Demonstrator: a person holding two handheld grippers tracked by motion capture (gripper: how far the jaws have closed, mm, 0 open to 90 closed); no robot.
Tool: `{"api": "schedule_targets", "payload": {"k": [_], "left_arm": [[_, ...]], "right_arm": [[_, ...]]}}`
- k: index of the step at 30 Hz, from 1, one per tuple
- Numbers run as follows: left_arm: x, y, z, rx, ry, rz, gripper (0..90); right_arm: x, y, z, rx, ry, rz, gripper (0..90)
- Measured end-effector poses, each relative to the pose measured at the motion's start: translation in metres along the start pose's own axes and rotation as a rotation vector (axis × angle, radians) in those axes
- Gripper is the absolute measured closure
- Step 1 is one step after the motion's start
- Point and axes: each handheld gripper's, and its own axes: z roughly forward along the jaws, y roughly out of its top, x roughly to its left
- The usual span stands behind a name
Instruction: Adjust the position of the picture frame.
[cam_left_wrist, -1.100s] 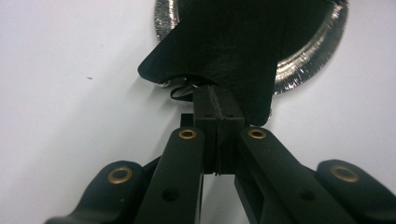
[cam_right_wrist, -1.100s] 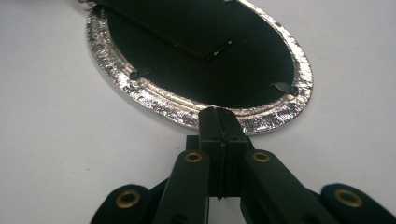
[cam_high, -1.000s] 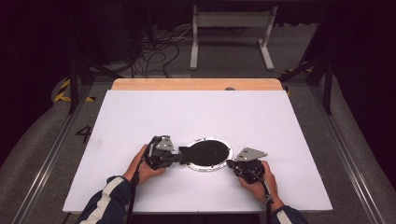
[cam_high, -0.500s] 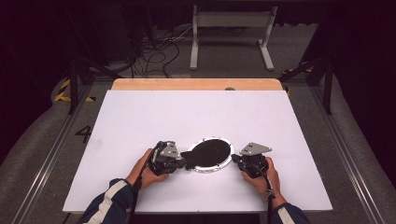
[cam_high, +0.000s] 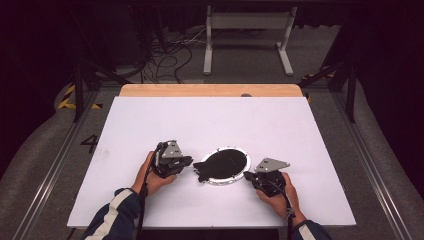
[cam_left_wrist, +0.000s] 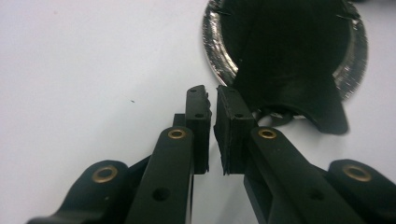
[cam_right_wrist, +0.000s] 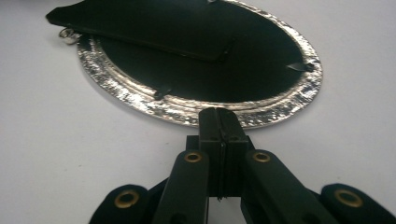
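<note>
A round silver-rimmed plate (cam_high: 239, 151) lies on the white table near its front, with a black cloth (cam_high: 225, 162) spread over it. One corner of the cloth hangs past the plate's left rim onto the table. My left gripper (cam_high: 190, 162) is just left of that corner. Its jaws have just been opening and stand a narrow gap apart (cam_left_wrist: 211, 95) with nothing between them; the black cloth (cam_left_wrist: 289, 60) and the plate's rim (cam_left_wrist: 215, 42) lie just beyond. My right gripper (cam_high: 248, 176) is shut (cam_right_wrist: 219, 114), its tips at the plate's near rim (cam_right_wrist: 121, 93).
The white table top (cam_high: 210, 120) stretches bare behind and to both sides of the plate. A wooden strip (cam_high: 210, 90) runs along its far edge. Cables and a metal stand are on the floor beyond.
The left jaws have parted a little, and the cloth corner that sat at their tips now lies free beside the plate. Both hands have barely shifted.
</note>
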Motion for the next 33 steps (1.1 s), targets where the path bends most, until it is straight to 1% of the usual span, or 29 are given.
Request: {"api": "schedule_targets", "payload": {"k": [1,3,5,7,8,10,13,14,16,17,18,20,23,29,30,33], "left_arm": [[0.001,0.001,0.004,-0.001,0.003,-0.003,83.5],[0.003,0.003,0.013,0.006,-0.007,-0.022,82.2],[0.004,0.004,0.019,0.009,-0.008,-0.034,81.2],[0.004,0.005,0.024,0.03,-0.009,-0.022,81.0],[0.005,0.004,0.025,0.029,-0.019,-0.022,81.1],[0.006,0.004,0.025,0.03,-0.03,-0.027,82.2],[0.006,0.004,0.025,0.032,-0.039,-0.032,83.6],[0.005,0.005,0.025,0.035,-0.051,-0.026,83.8],[0.005,0.005,0.025,0.038,-0.057,-0.019,83.9],[0.004,0.005,0.025,0.039,-0.068,-0.019,83.9],[0.003,0.005,0.024,0.041,-0.071,-0.015,84.4],[0.001,0.005,0.024,0.043,-0.075,-0.022,86.2],[0.0,0.005,0.023,0.048,-0.087,-0.02,88.5],[-0.002,0.003,0.019,0.06,-0.099,-0.014,89.6],[-0.005,0.001,0.018,0.061,-0.101,-0.017,89.5],[-0.009,0.0,0.016,0.062,-0.094,-0.024,89.7]], "right_arm": [[0.002,0.0,0.0,-0.001,0.005,-0.008,90.0],[0.007,-0.001,0.0,-0.005,0.035,-0.022,90.0],[0.012,-0.001,-0.001,-0.001,0.026,-0.039,90.0],[0.015,-0.002,-0.002,0.0,0.037,-0.036,90.0],[0.016,-0.002,-0.002,0.0,0.033,-0.037,90.0],[0.018,-0.001,-0.001,0.0,0.041,-0.035,90.0],[0.02,0.0,0.0,0.003,0.031,-0.039,90.0],[0.02,0.001,0.001,0.004,0.029,-0.036,90.0],[0.02,0.002,0.002,0.002,0.029,-0.038,90.0],[0.02,0.002,0.003,0.001,0.029,-0.037,90.0],[0.019,0.002,0.003,0.0,0.029,-0.035,90.0],[0.019,0.003,0.004,0.0,0.03,-0.035,90.0],[0.019,0.003,0.004,0.001,0.023,-0.032,90.0],[0.015,0.007,0.008,0.003,0.004,-0.025,90.0],[0.014,0.008,0.009,0.004,0.001,-0.022,90.0],[0.01,0.013,0.015,0.007,-0.014,-0.022,90.0]]}}
